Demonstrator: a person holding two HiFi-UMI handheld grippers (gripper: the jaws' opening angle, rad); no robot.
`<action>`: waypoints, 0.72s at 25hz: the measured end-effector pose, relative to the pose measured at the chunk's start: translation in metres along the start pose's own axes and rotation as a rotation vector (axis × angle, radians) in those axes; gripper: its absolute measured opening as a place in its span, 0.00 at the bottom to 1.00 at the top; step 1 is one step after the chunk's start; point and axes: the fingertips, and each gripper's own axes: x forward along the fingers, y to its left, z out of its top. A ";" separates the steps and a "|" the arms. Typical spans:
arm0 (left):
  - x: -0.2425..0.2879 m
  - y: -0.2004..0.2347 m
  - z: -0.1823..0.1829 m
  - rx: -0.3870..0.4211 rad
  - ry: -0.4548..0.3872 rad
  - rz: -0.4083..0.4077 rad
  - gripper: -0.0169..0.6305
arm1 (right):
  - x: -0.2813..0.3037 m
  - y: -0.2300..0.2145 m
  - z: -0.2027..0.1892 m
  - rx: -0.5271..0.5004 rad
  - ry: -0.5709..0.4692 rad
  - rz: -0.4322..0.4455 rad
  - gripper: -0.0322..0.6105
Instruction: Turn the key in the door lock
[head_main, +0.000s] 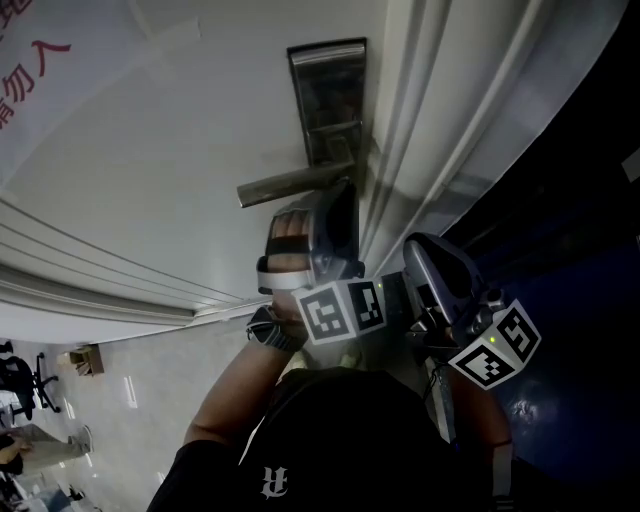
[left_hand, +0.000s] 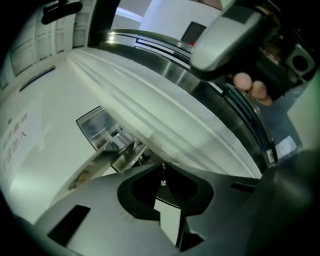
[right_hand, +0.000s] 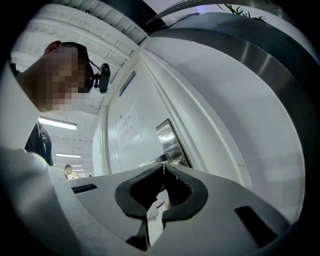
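Observation:
A steel lock plate (head_main: 325, 95) with a lever handle (head_main: 295, 185) sits on the white door (head_main: 180, 150). My left gripper (head_main: 335, 215) is pushed up to the door just under the handle, and the keyhole is hidden behind it. In the left gripper view its jaws (left_hand: 162, 170) stand almost together on a thin glint of metal, the key (left_hand: 162, 181), below the lock plate (left_hand: 95, 127). My right gripper (head_main: 425, 255) hangs back by the door frame. Its jaws (right_hand: 163, 169) are shut on nothing and point toward the lock plate (right_hand: 167, 137).
A white door frame (head_main: 420, 120) with ridged moulding runs along the right of the lock. Beyond it is a dark blue panel (head_main: 570, 250). A notice with red characters (head_main: 30, 70) is stuck on the door. An office with chairs (head_main: 25, 385) lies at the lower left.

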 end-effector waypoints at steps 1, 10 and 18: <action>0.000 -0.001 0.000 0.037 0.000 0.002 0.07 | -0.001 0.000 0.000 0.000 -0.002 -0.003 0.07; -0.001 -0.003 0.003 0.271 -0.036 0.020 0.06 | -0.004 0.000 0.002 -0.002 -0.009 -0.008 0.07; -0.009 -0.002 0.003 0.169 -0.082 0.014 0.07 | 0.000 0.001 0.000 -0.002 -0.006 -0.003 0.08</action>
